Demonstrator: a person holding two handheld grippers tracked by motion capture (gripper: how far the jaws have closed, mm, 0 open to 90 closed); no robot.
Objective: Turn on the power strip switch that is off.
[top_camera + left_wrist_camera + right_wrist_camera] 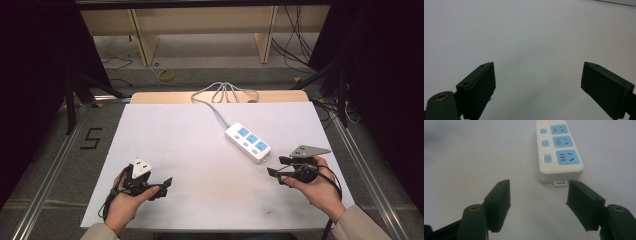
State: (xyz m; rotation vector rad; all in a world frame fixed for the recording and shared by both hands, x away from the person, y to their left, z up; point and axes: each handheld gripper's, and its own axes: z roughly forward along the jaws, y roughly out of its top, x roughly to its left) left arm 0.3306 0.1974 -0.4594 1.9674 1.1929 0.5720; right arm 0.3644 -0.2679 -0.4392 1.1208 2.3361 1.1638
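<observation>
A: What lies nearest?
B: Lower left, the left tool [162, 187] gapes empty over the white desk [200, 170]. Lower right, the right tool [276, 167] gapes empty too.
A: And beyond?
B: Right of centre, the power strip [247, 142]. Best to approach its near end squarely, slowly.

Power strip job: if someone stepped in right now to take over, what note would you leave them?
Left gripper: open, nothing between its jaws, low over the white table at the near left.
Right gripper: open, holding nothing, pointing at the near end of the power strip with a gap between them.
Power strip: lies flat and slantwise right of the table's middle, three blue sockets up, nothing plugged in. Its cable runs to the far edge and loops there.
Done: nothing visible on the strip so far.
Left: probably close the gap and take hold of the strip.
</observation>
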